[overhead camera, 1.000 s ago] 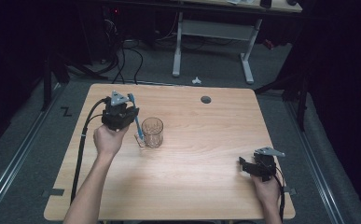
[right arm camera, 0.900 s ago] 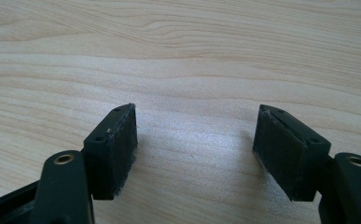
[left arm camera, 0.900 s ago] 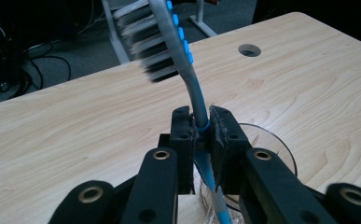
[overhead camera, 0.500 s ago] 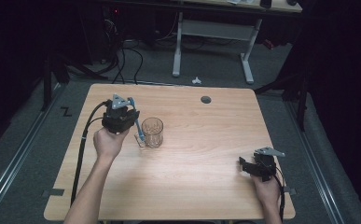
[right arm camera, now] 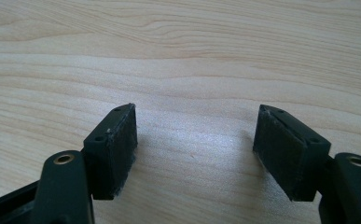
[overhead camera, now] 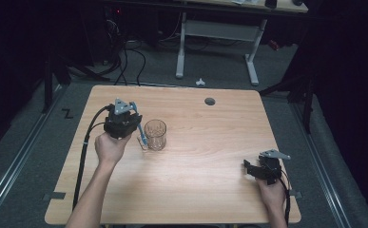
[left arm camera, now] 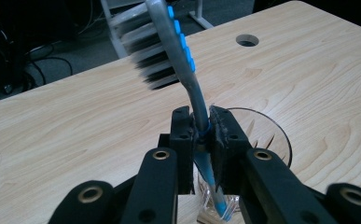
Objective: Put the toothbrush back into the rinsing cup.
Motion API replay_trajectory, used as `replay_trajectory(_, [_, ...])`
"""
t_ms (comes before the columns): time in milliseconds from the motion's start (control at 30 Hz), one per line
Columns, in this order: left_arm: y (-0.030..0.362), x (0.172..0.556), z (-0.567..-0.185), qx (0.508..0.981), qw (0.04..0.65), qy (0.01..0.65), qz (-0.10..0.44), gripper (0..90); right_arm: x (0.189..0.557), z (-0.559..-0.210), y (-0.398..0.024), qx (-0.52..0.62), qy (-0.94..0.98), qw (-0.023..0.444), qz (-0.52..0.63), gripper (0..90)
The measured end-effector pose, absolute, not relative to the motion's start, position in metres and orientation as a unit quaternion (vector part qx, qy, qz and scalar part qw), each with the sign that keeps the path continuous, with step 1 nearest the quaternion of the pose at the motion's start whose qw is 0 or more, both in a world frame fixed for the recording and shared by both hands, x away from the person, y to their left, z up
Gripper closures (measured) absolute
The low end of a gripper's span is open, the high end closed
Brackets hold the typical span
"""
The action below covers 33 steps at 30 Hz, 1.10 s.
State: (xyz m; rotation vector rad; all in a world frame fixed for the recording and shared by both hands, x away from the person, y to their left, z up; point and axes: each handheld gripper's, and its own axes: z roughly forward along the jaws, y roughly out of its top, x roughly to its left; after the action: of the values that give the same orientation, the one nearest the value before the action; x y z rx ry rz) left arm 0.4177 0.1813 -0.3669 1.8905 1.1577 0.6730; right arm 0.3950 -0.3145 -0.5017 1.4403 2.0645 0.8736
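My left gripper (overhead camera: 140, 137) is shut on a toothbrush (overhead camera: 143, 140), just left of a clear glass (overhead camera: 155, 135) on the wooden table (overhead camera: 205, 142). In the left gripper view the jaws of this gripper (left arm camera: 201, 123) pinch the grey and blue handle. The toothbrush (left arm camera: 187, 74) stands nearly upright with its dark bristled head up and blurred. Its blue lower end hangs by the near rim of the glass (left arm camera: 271, 135); I cannot tell whether it is inside. My right gripper (overhead camera: 247, 167) rests low at the front right, open, with nothing between the jaws (right arm camera: 197, 140).
A round cable hole (overhead camera: 210, 101) sits near the table's far edge. The left gripper's black cable (overhead camera: 84, 152) runs along the table's left side. Bare wood (right arm camera: 192, 56) lies under the right gripper. Beyond the table stand a white desk frame (overhead camera: 250, 57) and floor cables.
My left gripper has shifted slightly toward the near side with the toothbrush still in it, staying beside the glass. The right gripper has not moved.
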Motion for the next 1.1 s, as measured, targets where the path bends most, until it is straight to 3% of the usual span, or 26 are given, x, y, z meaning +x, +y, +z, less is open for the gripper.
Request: replay_trajectory(1100, [0.175,0.409,-0.383,0.751,0.395,0.436,0.300,80.6,0.395,-0.502,-0.315,0.525,0.753,0.237,0.318,30.5])
